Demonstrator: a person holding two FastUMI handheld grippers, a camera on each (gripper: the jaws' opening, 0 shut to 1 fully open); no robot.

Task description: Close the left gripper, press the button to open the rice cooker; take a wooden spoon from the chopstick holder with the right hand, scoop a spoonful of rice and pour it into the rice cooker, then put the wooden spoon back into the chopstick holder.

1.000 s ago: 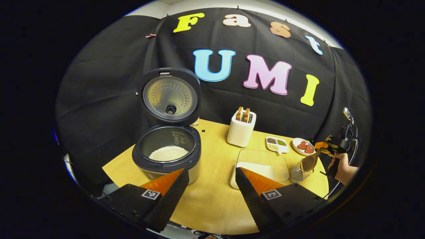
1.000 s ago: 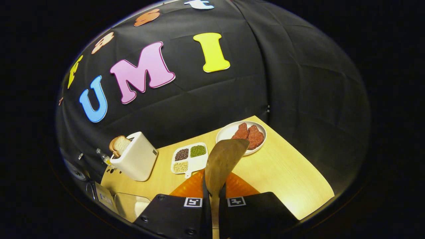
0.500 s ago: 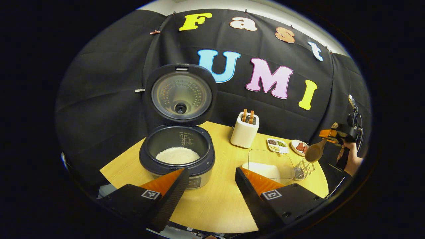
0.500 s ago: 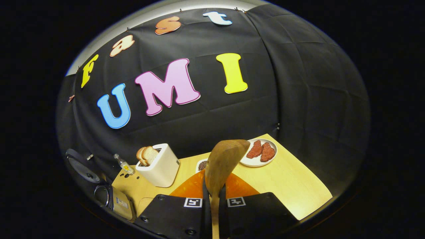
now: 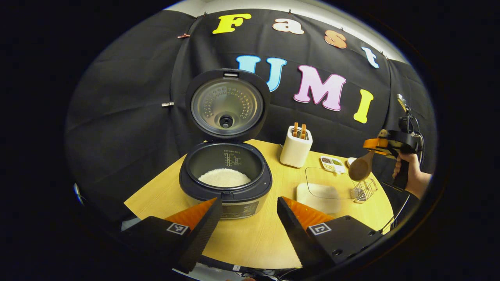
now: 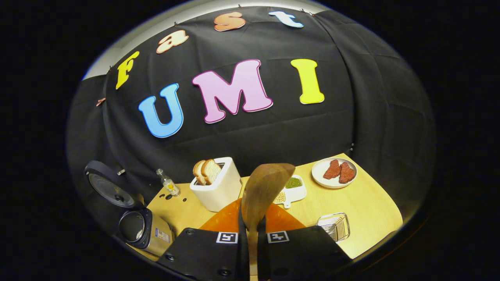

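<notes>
Round yellow table [image 5: 250,242] took up the lower half of the left gripper view. Rice cooker [image 5: 225,183] sat at about 9 o'clock of the table centre, lid [image 5: 227,104] already up at 12 o'clock over the pot, white rice visible inside. Toaster [image 5: 296,146] stood at 1 o'clock from the cooker. Clear rice container [image 5: 326,187] with a white heap lay at 3 o'clock from the cooker, and the wire chopstick holder [image 5: 365,190] was just beside it, further toward 3 o'clock. Left gripper [image 5: 248,222] hung at 6 o'clock with jaws spread wide, nothing between them, near the cooker front but apart from it. Right gripper [image 6: 250,234] was clamped on the wooden spoon [image 6: 263,191] low on the handle, bowl pointing up to 12 o'clock; in the left gripper view the spoon [image 5: 360,168] hung in the air above the holder, out of it, with a hand [image 5: 410,175] behind at 3 o'clock. Judged: spoon is light, rigid, smooth wood, could twist in a narrow pinch, so a grip low on the handle with the bowl kept level seems best once loaded. Rice is loose, will spill if tilted. Scoop not yet done; spoon bowl looked empty.
</notes>
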